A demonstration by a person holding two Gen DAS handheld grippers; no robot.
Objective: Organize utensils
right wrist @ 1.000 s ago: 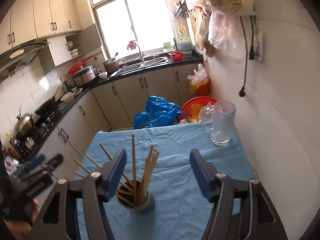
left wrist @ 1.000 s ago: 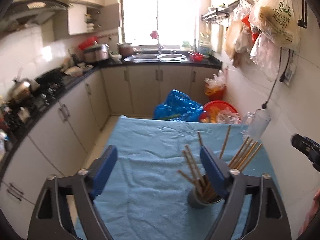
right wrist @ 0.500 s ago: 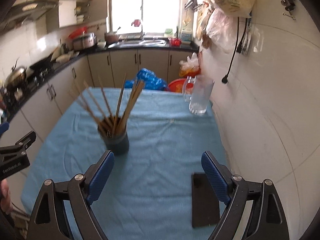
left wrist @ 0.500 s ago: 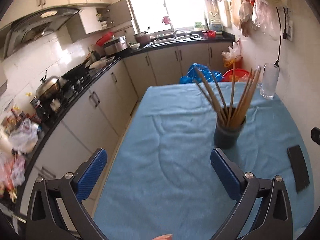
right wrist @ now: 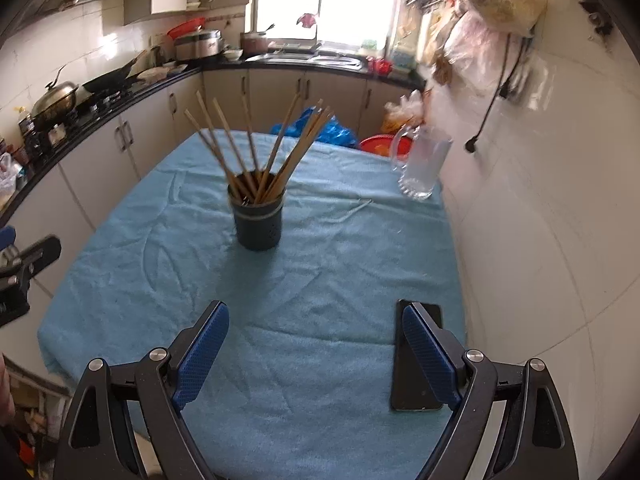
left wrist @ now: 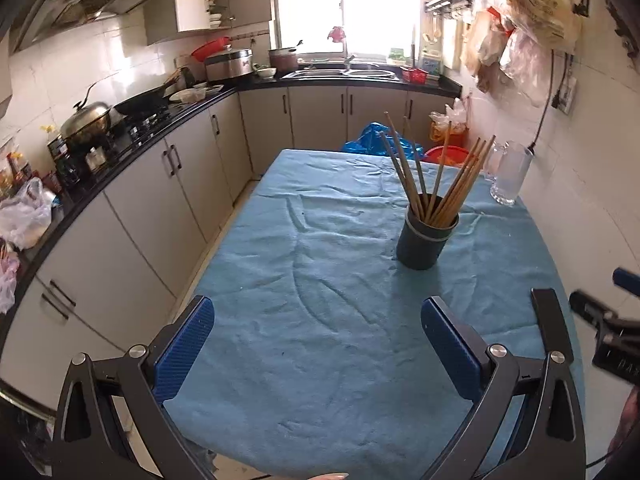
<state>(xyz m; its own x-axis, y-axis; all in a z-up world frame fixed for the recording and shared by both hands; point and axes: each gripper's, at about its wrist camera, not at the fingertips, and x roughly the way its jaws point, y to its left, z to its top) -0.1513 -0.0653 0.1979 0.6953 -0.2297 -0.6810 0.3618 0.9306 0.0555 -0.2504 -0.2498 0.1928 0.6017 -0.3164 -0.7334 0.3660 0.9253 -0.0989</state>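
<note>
A dark cylindrical holder [left wrist: 423, 240] stands upright on the blue-covered table [left wrist: 320, 280], with several wooden chopsticks [left wrist: 432, 176] fanned out of it. It also shows in the right wrist view [right wrist: 258, 220] with the chopsticks [right wrist: 260, 148]. My left gripper [left wrist: 316, 344] is open and empty, well short of the holder near the table's front edge. My right gripper [right wrist: 316, 352] is open and empty, also near the front edge, right of the left one.
A clear glass mug [right wrist: 422, 168] stands at the table's far right by the wall [left wrist: 510, 174]. A black phone [right wrist: 416, 360] lies flat at the front right, under my right finger. Kitchen cabinets [left wrist: 140, 208] run along the left. Bags hang on the right wall [left wrist: 528, 20].
Both grippers have pulled back from the holder toward the table's front edge. The holder with chopsticks now looks farther away, and the phone has come into view.
</note>
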